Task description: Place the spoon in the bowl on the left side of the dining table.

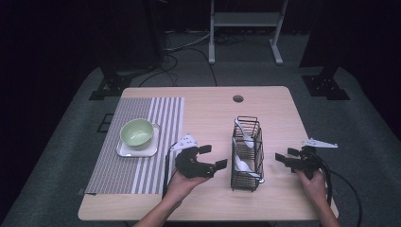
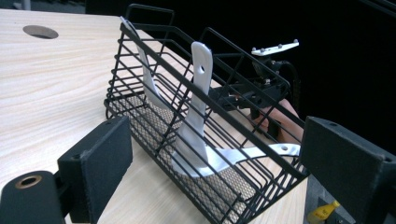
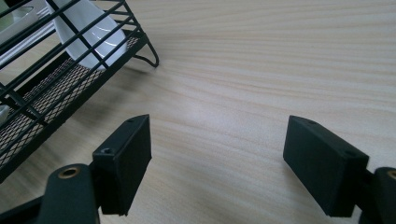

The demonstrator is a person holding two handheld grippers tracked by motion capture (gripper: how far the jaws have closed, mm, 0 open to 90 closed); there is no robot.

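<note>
Fingers seemingly beside wire basket

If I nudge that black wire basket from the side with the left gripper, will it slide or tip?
The wire basket looks tall and narrow, standing on thin wire feet, so a high push would probably tip it; a low one should slide it across the smooth table. It is likely light, and the white spoons leaning inside may rattle or shift.

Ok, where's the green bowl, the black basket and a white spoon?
Green bowl (image 1: 137, 132), high view, on its inside.
Black basket (image 1: 235, 178), high view, on its near left corner.
White spoon (image 2: 201, 74), left gripper view, on its handle.
</note>
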